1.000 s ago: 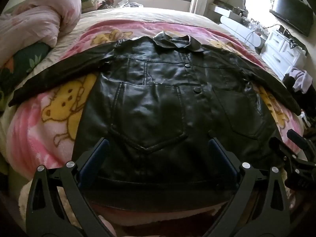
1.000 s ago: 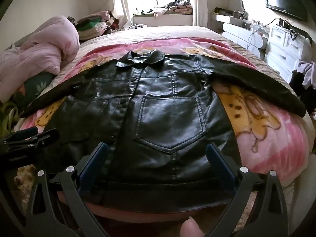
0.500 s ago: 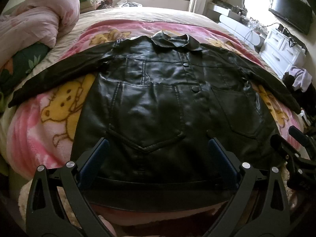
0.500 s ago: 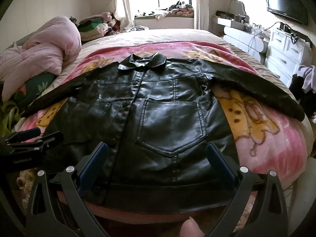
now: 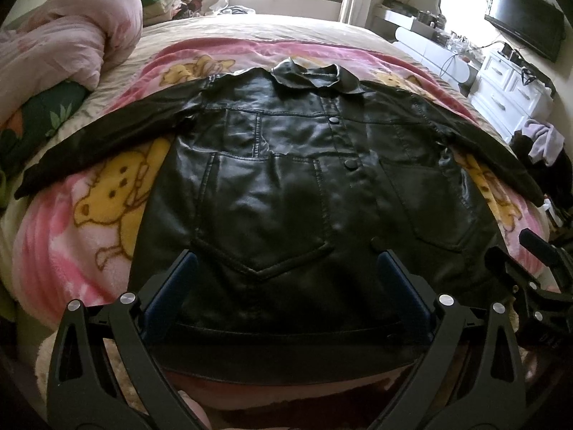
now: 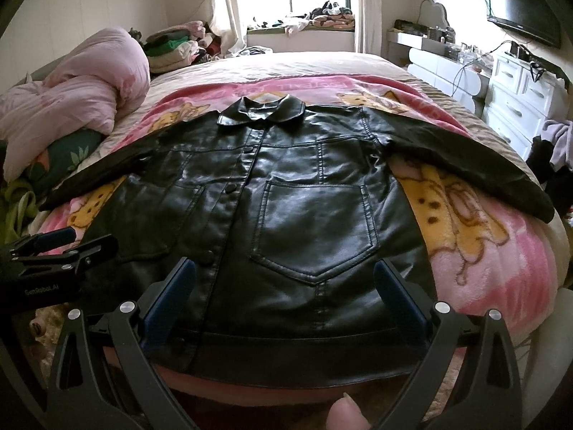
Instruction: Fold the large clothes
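Note:
A black leather jacket point(image 5: 286, 186) lies flat and face up on a pink cartoon blanket point(image 5: 82, 236) on the bed, collar far, hem near, both sleeves spread outward. It also shows in the right wrist view point(image 6: 286, 215). My left gripper point(image 5: 286, 279) is open and empty, hovering just above the hem over the jacket's left pocket. My right gripper point(image 6: 284, 283) is open and empty above the hem over the right pocket. Each gripper shows at the edge of the other's view: the right one point(image 5: 530, 272), the left one point(image 6: 61, 247).
A bunched pink duvet point(image 6: 71, 89) lies at the bed's left side. White drawers point(image 6: 519, 96) and a wall TV point(image 6: 523, 7) stand on the right. Piled clothes point(image 6: 172, 46) sit by the window at the back.
Both grippers have drawn back and tilted up slightly, so more of the room shows. The jacket has not moved. Both grippers stay open.

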Demonstrator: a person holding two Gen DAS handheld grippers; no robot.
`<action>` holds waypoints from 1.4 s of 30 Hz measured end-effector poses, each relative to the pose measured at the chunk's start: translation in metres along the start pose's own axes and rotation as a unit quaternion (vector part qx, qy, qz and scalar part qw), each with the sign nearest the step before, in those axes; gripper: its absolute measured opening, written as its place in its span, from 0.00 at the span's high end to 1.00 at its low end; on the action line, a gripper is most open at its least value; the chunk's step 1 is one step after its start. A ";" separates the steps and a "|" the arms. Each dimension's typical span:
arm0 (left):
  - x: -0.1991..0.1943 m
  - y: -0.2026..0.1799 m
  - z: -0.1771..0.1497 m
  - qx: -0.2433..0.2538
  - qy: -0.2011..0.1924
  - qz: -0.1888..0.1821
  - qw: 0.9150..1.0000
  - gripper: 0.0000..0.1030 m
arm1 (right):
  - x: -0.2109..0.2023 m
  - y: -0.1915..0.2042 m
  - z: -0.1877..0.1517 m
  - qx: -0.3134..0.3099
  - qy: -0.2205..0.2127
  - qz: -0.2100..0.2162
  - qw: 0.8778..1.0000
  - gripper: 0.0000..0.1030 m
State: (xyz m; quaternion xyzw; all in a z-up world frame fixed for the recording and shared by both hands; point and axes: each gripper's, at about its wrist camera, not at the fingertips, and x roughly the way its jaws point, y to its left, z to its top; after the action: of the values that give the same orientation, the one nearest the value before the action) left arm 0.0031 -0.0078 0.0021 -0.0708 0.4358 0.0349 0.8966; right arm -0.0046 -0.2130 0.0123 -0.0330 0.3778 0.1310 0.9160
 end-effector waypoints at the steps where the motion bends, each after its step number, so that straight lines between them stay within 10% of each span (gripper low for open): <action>1: 0.000 0.000 0.000 0.001 -0.001 0.001 1.000 0.09 | 0.001 0.000 0.000 0.001 0.001 0.002 1.000 0.04; 42: 0.020 0.006 0.042 -0.005 0.006 -0.010 1.000 0.09 | 0.018 -0.002 0.033 0.008 -0.005 -0.010 1.000 0.04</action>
State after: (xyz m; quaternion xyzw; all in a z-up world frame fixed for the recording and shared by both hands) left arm 0.0471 0.0044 0.0110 -0.0793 0.4400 0.0280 0.8941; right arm 0.0307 -0.2059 0.0236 -0.0288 0.3741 0.1185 0.9193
